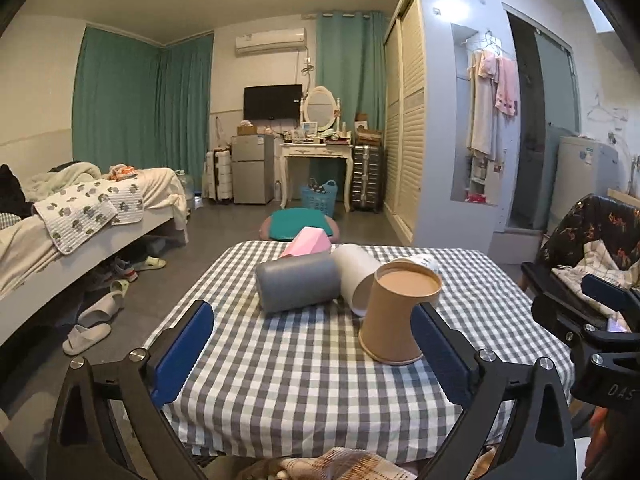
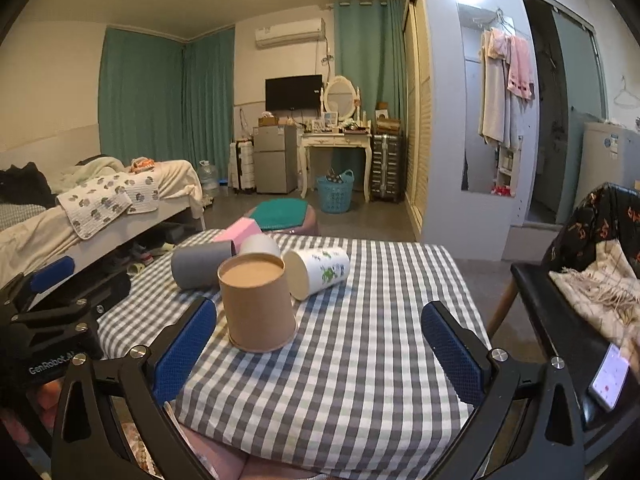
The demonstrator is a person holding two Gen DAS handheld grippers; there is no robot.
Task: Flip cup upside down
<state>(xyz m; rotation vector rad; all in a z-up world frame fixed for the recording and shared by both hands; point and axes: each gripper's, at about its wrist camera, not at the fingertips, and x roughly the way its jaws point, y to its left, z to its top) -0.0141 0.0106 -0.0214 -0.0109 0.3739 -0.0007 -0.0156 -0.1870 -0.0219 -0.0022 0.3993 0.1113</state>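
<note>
So the brown paper cup [image 1: 400,314] is standing mouth-down on the checked tablecloth [image 1: 300,380], base facing up, long axis near vertical with a slight lean. Looks to me like the flip itself is basically there.

In the left wrist view it sits centre-right, right up against the inside of your left gripper's [image 1: 316,352] right-hand finger; can't tell if they're touching. In the right wrist view it's centre-left, just beside the left-hand finger of your right gripper [image 2: 320,344].

Both grippers are spread wide and holding nothing. Neither one looks clearly nearer, so pick either. Watch the grey cup [image 1: 298,284] and white cup [image 1: 356,276] lying on their sides just behind it.
</note>
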